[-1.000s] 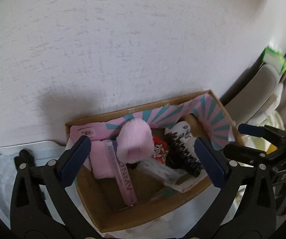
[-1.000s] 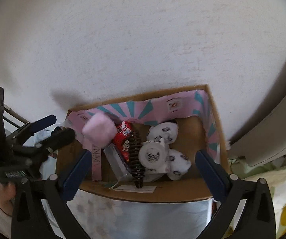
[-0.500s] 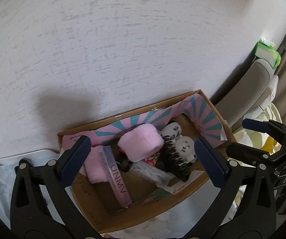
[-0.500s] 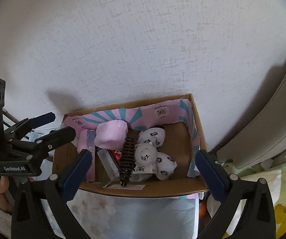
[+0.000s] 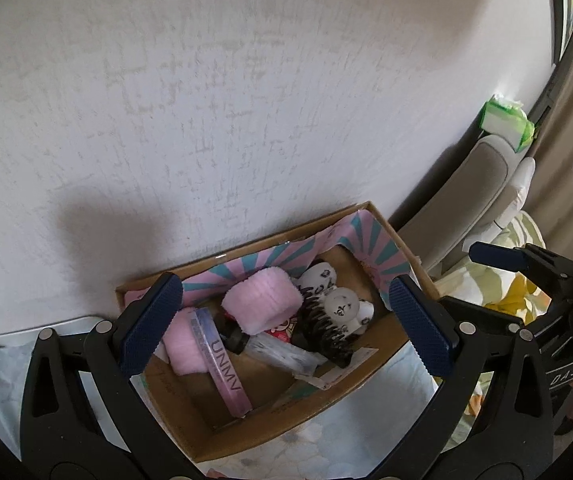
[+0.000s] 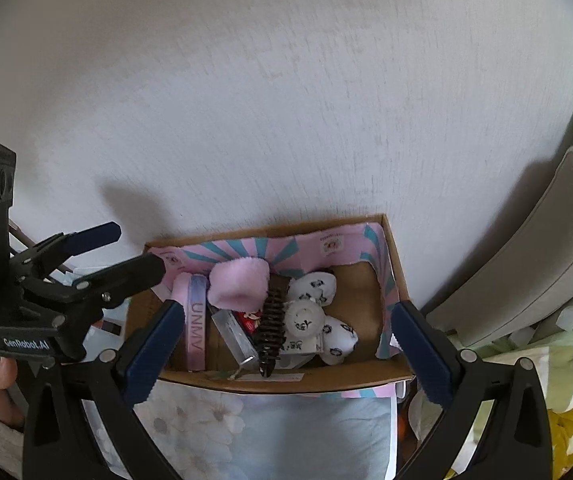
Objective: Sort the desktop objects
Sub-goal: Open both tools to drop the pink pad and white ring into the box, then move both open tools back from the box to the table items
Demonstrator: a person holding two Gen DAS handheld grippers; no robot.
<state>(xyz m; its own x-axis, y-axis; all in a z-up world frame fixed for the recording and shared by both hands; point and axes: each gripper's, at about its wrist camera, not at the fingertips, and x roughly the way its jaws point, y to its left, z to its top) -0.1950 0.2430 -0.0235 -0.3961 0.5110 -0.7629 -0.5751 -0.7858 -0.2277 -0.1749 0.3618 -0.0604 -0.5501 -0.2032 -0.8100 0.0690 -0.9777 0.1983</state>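
Observation:
A brown cardboard box [image 5: 338, 398] [image 6: 396, 258] stands against the white wall, lined with pink and teal paper. In it lie a pink fluffy puff [image 5: 262, 300] [image 6: 240, 282], a pink UNMV tube [image 5: 222, 358] [image 6: 196, 322], a black hair claw [image 5: 326, 330] [image 6: 271, 324], white printed socks [image 5: 340, 302] [image 6: 314, 288], a clear bottle [image 6: 234, 338] and a red packet [image 6: 250, 318]. My left gripper [image 5: 286, 326] is open and empty above the box. My right gripper [image 6: 286, 346] is open and empty above the box's front edge. Each gripper shows in the other's view.
A floral blue cloth [image 6: 270, 436] lies under and in front of the box. A grey padded headboard [image 6: 542, 256] and yellow-green bedding [image 6: 566, 408] are at the right. A green-and-white pack [image 5: 506, 122] sits on the headboard. A white tray edge [image 5: 66, 326] is at the left.
Both grippers have drawn back and up from the box, which now looks smaller and lower. The pink puff, loose above the box a second ago, now rests on the items inside.

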